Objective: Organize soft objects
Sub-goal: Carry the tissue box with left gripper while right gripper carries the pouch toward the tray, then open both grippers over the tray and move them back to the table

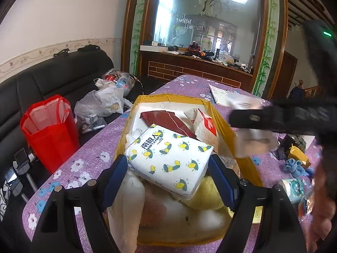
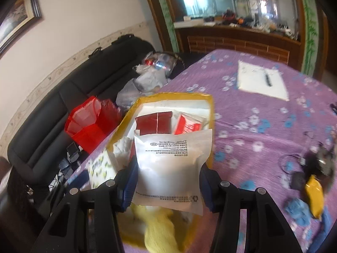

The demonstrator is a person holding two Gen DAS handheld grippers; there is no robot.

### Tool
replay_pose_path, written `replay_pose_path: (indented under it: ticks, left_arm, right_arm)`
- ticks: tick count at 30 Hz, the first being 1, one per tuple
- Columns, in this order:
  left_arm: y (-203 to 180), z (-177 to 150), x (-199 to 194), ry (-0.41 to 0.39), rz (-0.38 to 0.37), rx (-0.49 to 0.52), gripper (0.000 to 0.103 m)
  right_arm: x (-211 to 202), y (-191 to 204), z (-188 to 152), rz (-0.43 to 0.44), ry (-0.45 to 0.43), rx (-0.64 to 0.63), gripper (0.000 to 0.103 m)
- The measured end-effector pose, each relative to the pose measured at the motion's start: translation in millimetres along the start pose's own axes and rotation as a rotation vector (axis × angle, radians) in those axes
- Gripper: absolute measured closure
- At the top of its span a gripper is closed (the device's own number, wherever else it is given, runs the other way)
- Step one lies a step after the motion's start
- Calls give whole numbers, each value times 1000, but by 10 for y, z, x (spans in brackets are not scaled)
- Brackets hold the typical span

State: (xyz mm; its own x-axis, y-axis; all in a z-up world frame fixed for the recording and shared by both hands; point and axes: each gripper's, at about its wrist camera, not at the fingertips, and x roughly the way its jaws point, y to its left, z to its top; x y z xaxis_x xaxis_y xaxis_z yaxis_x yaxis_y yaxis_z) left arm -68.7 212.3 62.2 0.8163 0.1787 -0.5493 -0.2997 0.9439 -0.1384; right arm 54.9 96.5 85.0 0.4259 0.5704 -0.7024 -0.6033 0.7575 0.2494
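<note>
Left gripper (image 1: 168,164) clamping lemon-print tissue pack (image 1: 170,158), right gripper (image 2: 166,181) gripping white pouch (image 2: 170,164) (both above yellow box (image 1: 223,122))

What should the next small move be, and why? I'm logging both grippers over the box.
Probably lower the left gripper and set the lemon-print tissue pack into the yellow box: it is already held above the box's contents, while the right gripper holds a white pouch.

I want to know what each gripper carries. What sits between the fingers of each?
Left gripper: lemon-print tissue pack, in the left wrist view. Right gripper: white plastic pouch, in the right wrist view.
</note>
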Motion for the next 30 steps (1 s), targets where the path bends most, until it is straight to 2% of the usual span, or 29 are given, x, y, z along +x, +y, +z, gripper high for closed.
replay_pose_path:
  ticks: [4,12,16,23,30]
  left_arm:
    - [0,17,49,8,-30,-11,24]
    - [53,6,83,29,-74,-36,24]
    - [23,1,115,47,-83,-25,23]
    - [23,-9,82,33,-99,-29,19]
    - [3,-5,18,11,-73,-24,19]
  right_arm:
    - [287,25,211,14,29,26,46]
    - [580,127,382,7,42,27,43]
    - [625,132,406,-31,33,1,34]
    - [401,30,385,26,-14,23,29]
    - [14,-132,95,74,-56,59,29]
